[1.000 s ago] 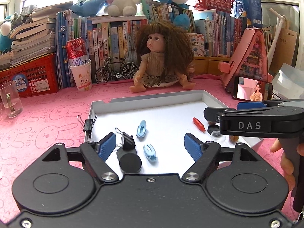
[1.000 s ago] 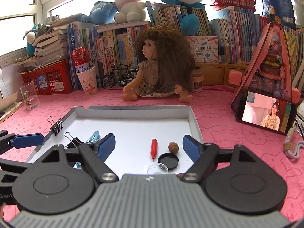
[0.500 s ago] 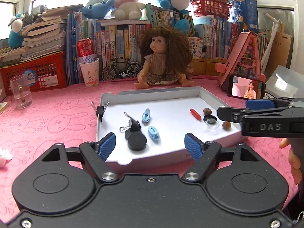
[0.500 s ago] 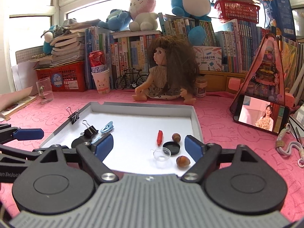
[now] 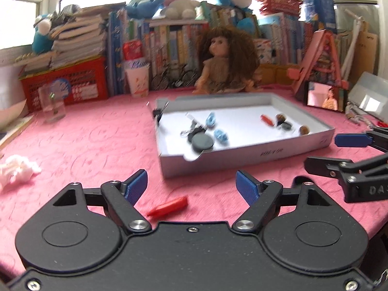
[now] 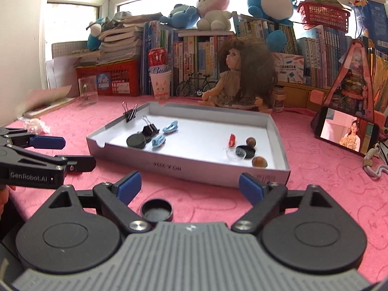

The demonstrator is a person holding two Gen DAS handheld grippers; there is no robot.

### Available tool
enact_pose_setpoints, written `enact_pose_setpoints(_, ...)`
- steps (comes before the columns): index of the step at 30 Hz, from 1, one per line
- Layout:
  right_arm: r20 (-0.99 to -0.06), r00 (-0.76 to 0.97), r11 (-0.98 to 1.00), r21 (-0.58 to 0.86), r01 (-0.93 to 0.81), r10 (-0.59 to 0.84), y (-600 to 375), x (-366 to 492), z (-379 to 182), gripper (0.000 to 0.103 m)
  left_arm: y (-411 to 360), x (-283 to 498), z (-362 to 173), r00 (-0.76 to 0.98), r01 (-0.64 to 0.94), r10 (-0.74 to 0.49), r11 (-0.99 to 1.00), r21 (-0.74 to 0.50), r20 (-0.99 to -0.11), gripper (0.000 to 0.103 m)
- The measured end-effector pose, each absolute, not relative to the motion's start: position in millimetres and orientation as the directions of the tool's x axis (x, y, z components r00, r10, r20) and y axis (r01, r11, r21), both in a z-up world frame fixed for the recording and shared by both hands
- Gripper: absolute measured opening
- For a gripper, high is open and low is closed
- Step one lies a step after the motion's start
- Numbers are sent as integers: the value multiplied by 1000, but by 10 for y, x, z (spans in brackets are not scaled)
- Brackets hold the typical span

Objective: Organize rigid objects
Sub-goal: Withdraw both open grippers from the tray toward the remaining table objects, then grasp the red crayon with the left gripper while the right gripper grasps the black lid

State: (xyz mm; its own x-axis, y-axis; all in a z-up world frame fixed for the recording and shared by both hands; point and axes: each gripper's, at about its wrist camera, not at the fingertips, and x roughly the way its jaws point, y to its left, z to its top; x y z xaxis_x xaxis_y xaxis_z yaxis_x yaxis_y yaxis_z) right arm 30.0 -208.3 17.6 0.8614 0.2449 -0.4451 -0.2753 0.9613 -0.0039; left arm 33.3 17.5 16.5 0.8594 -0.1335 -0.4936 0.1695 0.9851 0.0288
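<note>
Red crayon: lies loose on the pink table, just ahead of the left hand-held gripper and between its blue pads, touching neither.
Left hand-held gripper: jaws spread, nothing held; if it closes while tilted, one pad could push the thin crayon sideways so it rolls out of the gap.
Grey tray: ahead of both hand-held grippers, holding binder clips, blue clips, a black disc, another red piece and two nuts; a low carry could catch its front wall and shift the tray.
Black cap: sits open side up on the table just ahead of the right hand-held gripper, nearer its left pad.
Right hand-held gripper: empty, its jaws have just been opening wider; the cap's smooth round rim could slip from off-centre pads and skid away across the cloth.
</note>
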Motion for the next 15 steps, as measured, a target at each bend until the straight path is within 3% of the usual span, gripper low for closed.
enact_pose_setpoints(15, -419, 897, 982, -60, -179, 138, -1879, 91, -114, 93, 189, 420, -25, 822, -64, 43, 998, -17, -568, 77)
